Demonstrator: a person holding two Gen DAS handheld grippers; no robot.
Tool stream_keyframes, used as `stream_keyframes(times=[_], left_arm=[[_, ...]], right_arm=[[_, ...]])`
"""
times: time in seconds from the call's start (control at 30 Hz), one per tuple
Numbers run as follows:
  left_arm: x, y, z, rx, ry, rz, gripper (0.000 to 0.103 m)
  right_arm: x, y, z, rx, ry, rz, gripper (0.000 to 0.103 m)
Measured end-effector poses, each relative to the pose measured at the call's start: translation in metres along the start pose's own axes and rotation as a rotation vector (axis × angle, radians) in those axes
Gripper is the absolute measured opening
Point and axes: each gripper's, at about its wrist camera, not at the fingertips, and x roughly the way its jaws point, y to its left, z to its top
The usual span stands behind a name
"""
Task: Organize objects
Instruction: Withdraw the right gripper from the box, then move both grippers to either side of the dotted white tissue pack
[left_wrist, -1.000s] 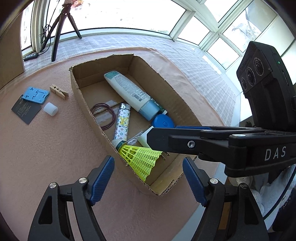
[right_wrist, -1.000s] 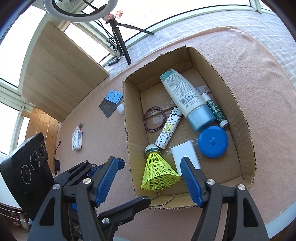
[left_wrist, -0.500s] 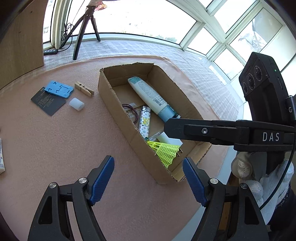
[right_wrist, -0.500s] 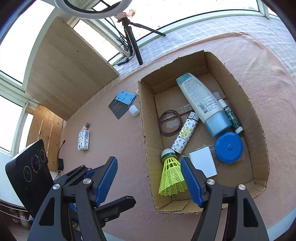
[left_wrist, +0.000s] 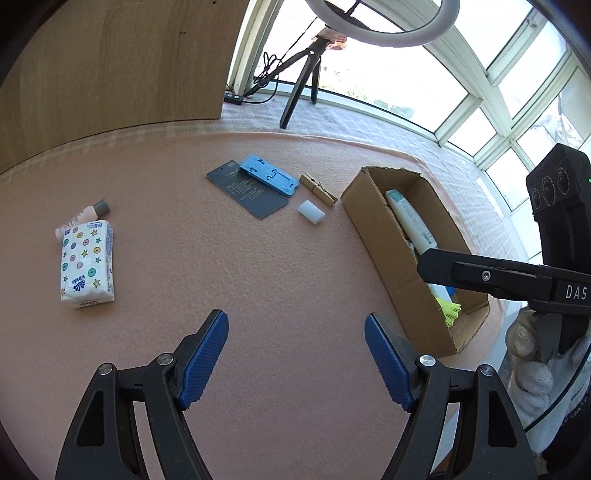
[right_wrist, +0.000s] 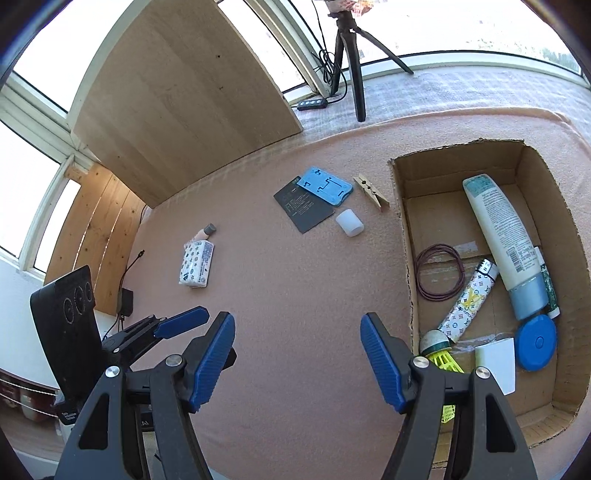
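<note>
My left gripper (left_wrist: 295, 317) hangs open and empty over bare pink mat. So does my right gripper (right_wrist: 296, 319), just left of the cardboard box (right_wrist: 406, 236). The box (left_wrist: 395, 258) holds a lotion tube (right_wrist: 498, 236), a yellow shuttlecock (right_wrist: 441, 356), a patterned lighter (right_wrist: 467, 299), a blue round case (right_wrist: 535, 347), hair ties (right_wrist: 439, 271) and a white card (right_wrist: 496, 363). Loose on the mat lie a tissue pack (left_wrist: 87, 264), a small pink bottle (left_wrist: 83, 218), a dark card (left_wrist: 247, 194), a blue plastic holder (left_wrist: 269, 174), a clothespin (left_wrist: 317, 189) and a white cap (left_wrist: 311, 211).
A wooden panel (right_wrist: 177, 103) stands at the back left. A tripod (right_wrist: 351, 62) with a ring light (left_wrist: 384, 22) and a power strip (right_wrist: 312, 104) sit by the windows. A gloved hand (left_wrist: 532, 354) holds the right gripper at the mat's right edge.
Both grippers swung left, away from above the box, which now sits at the right of each view. The tissue pack and pink bottle came into the left wrist view. Jaws unchanged.
</note>
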Motion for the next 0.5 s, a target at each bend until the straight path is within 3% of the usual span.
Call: stream_keyframes(times=[0.5], left_arm=[[-0.035,0.12,0.003,-0.08,-0.061,0.148,0.079]], right_arm=[[0.083,0.093,0.03,-0.141,0.053,0.046,0.067]])
